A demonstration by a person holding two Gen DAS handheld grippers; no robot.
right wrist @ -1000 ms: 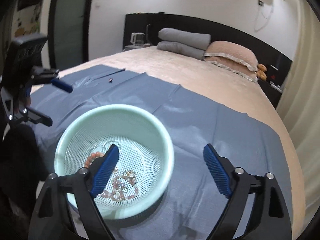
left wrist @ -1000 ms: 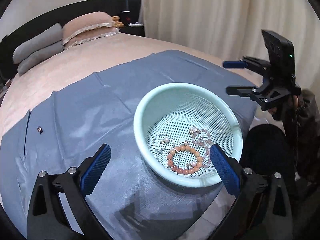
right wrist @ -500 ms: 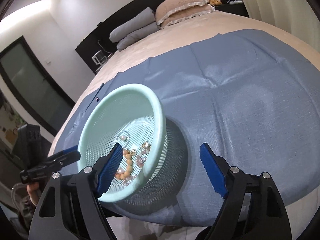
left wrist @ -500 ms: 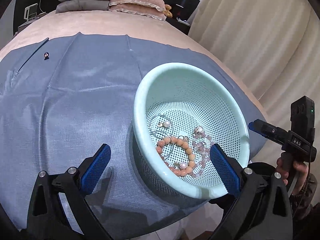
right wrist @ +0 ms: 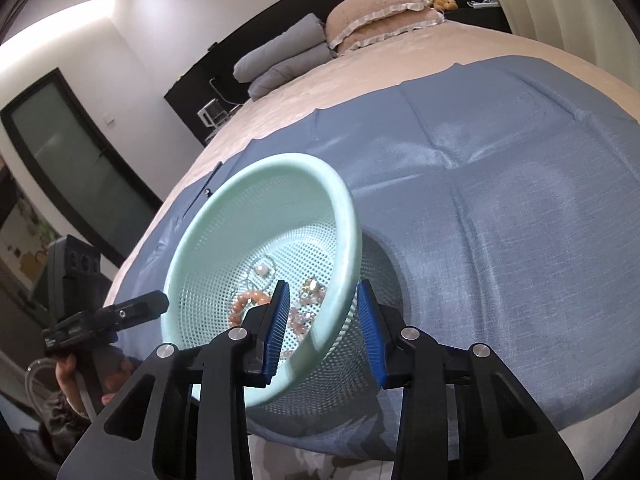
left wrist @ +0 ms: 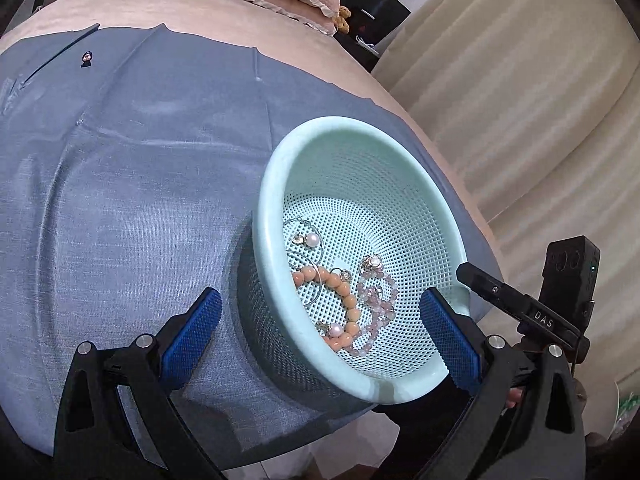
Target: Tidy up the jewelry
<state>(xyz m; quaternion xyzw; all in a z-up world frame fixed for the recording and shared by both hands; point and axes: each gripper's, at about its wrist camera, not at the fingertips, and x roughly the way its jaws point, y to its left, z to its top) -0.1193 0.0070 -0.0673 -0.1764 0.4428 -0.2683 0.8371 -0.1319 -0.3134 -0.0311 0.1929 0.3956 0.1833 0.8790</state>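
A basket [left wrist: 280,176] stands on a cloth [left wrist: 120,200] near the bed's [right wrist: 360,92] foot edge. Bracelets [left wrist: 348,304] and earrings [left wrist: 308,240] lie in it. Pillows [right wrist: 376,12] are stacked at the head end, behind.

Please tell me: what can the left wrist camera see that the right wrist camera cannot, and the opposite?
Only the left wrist view shows the cream curtain and the left gripper, wide open astride the basket.

Only the right wrist view shows the dark door and the right gripper: its jaws have just been closing, with the basket's rim between them; contact is unclear.

Both show the basket on the blue cloth, the peach bead bracelet inside, and the pillows.
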